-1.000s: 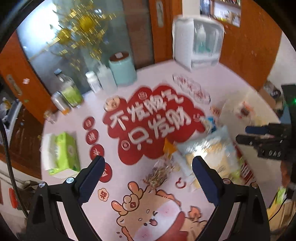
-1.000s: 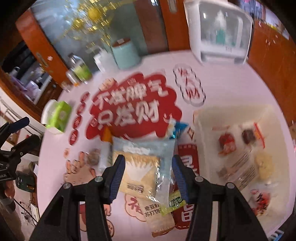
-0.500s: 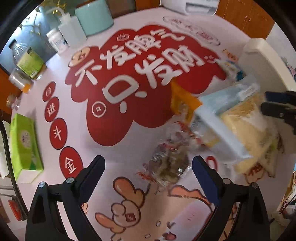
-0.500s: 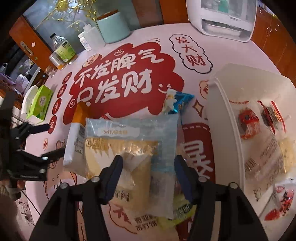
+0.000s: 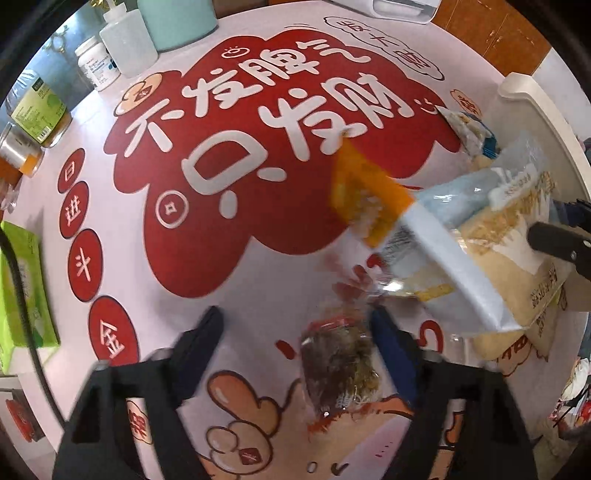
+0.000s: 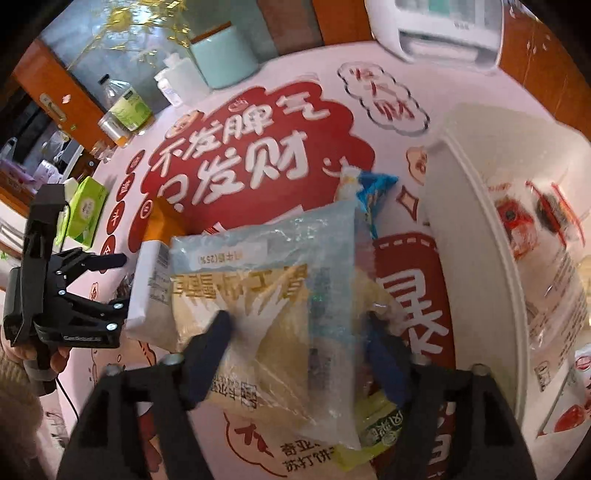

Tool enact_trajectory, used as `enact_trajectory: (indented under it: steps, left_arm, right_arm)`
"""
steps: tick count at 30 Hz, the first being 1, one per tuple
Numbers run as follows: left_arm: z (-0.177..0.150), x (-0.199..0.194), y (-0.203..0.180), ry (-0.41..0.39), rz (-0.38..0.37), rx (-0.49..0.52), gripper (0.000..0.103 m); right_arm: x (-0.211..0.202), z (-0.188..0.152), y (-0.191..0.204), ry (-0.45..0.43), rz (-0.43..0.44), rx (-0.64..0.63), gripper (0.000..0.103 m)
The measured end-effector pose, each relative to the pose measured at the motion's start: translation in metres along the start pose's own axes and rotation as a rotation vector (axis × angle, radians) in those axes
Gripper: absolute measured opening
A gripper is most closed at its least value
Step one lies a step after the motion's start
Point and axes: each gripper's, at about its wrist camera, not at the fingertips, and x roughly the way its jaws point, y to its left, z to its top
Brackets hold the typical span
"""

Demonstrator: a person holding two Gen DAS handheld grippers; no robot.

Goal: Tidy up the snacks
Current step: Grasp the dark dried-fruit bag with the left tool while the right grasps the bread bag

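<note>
My left gripper is open, low over the table, with a clear packet of dark dried snack lying between its fingers, close to the right one. My right gripper is open, its fingers on either side of a large clear and light-blue bag of yellow crackers, which tops a heap of snack packets. That bag also shows in the left wrist view, beside an orange packet. A white bin at the right holds several wrapped snacks.
The table wears a pink cloth with red Chinese lettering. A green tissue box lies at the left edge. Bottles and a teal canister stand at the back, with a white appliance at the back right.
My left gripper has dropped toward the table and come around the dark snack packet. My right gripper has moved in lower over the cracker bag.
</note>
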Motion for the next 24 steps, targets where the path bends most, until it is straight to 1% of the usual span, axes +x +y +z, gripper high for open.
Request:
enact_trajectory:
  steps: [1,2,3,7,9,14,19,24]
  left_arm:
    - [-0.002,-0.002,-0.004,-0.007,0.010,0.003,0.053]
    - [-0.003,-0.004,-0.006,-0.016,0.010,0.007,0.043]
    - [-0.004,-0.007,-0.009,-0.024,-0.007,0.005,0.035]
    - [-0.014,-0.010,-0.012,-0.023,-0.012,-0.061,0.034]
    - [-0.023,-0.016,-0.012,-0.029,-0.018,-0.100,0.034]
    - [-0.057,-0.049,-0.013,-0.065,-0.064,-0.204,0.034]
    - [-0.075,-0.084,-0.019,-0.116,-0.087,-0.240,0.034]
    - [-0.089,-0.120,-0.040,-0.162,-0.101,-0.234,0.034]
  right_arm:
    - [-0.003,-0.001,0.004,-0.006,0.002,-0.016,0.033]
    - [-0.006,-0.002,0.008,-0.013,-0.001,-0.036,0.029]
    - [-0.009,-0.003,0.013,-0.021,-0.004,-0.057,0.025]
    - [-0.022,-0.011,0.021,-0.037,0.016,-0.068,0.018]
    - [-0.031,-0.014,0.023,-0.050,0.031,-0.067,0.017]
    - [-0.057,-0.029,0.028,-0.082,0.036,-0.078,0.016]
    - [-0.078,-0.045,0.031,-0.107,0.030,-0.086,0.016]
    - [-0.104,-0.062,0.043,-0.150,0.033,-0.111,0.016]
